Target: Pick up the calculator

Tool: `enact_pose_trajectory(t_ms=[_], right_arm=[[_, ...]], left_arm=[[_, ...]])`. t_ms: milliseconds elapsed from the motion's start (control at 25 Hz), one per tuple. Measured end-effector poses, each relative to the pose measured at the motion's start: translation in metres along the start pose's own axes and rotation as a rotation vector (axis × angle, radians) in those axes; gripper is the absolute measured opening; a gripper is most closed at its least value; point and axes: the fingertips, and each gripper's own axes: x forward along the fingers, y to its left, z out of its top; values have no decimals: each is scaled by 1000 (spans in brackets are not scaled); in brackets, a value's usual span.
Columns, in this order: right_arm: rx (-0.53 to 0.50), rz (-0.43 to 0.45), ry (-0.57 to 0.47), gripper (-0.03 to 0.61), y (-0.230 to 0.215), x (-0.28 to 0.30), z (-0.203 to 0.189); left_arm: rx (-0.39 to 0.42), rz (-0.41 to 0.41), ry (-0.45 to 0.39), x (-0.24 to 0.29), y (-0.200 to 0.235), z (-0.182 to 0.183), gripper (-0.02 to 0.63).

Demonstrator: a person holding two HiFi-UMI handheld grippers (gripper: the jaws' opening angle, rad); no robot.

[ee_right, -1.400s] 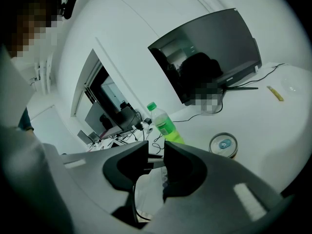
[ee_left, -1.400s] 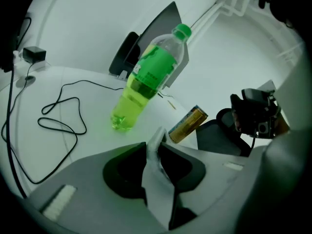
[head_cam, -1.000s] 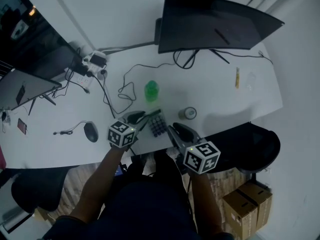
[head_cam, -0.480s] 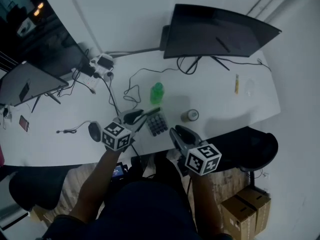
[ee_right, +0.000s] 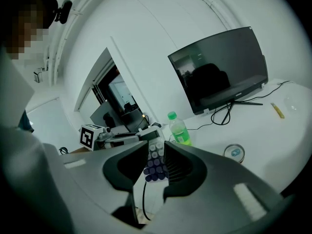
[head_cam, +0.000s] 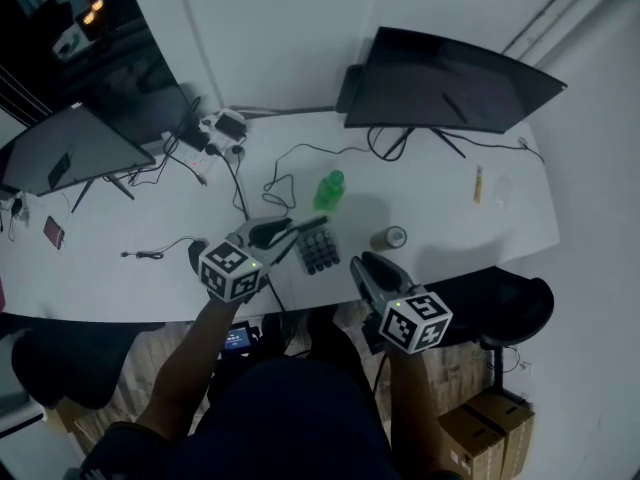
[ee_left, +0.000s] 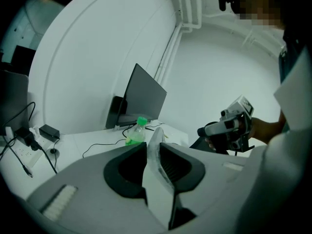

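The calculator (head_cam: 318, 251), pale with dark round keys, hangs just above the white desk (head_cam: 455, 213) near its front edge. My left gripper (head_cam: 310, 230) is shut on its far edge. In the left gripper view the calculator (ee_left: 157, 150) stands edge-on, pinched between the jaws of that gripper (ee_left: 154, 155). My right gripper (head_cam: 360, 264) hovers a little right of the calculator and does not touch it. Its jaws (ee_right: 156, 165) stand slightly apart with nothing between them. Through that gap I see the calculator's keys (ee_right: 154, 161) and the left gripper (ee_right: 124, 136) holding it.
A green bottle (head_cam: 330, 190) stands behind the calculator and a small round tin (head_cam: 392, 238) to its right. A dark monitor (head_cam: 450, 78) is at the back, another screen (head_cam: 70, 148) at the left, with cables and a mouse (head_cam: 196, 255). A black chair (head_cam: 510, 298) sits at the right.
The left gripper has risen with the calculator still in its jaws. The right gripper has lifted slightly. The whole head view has shifted.
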Motion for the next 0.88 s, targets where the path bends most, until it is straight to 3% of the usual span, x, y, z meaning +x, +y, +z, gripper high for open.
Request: enact_pose_trajectory(t_ms=[880], right_arm=[[-69,-11,-88,83,44,-23,25]], left_arm=[[117,-29,-130,-75,-15,65,80]])
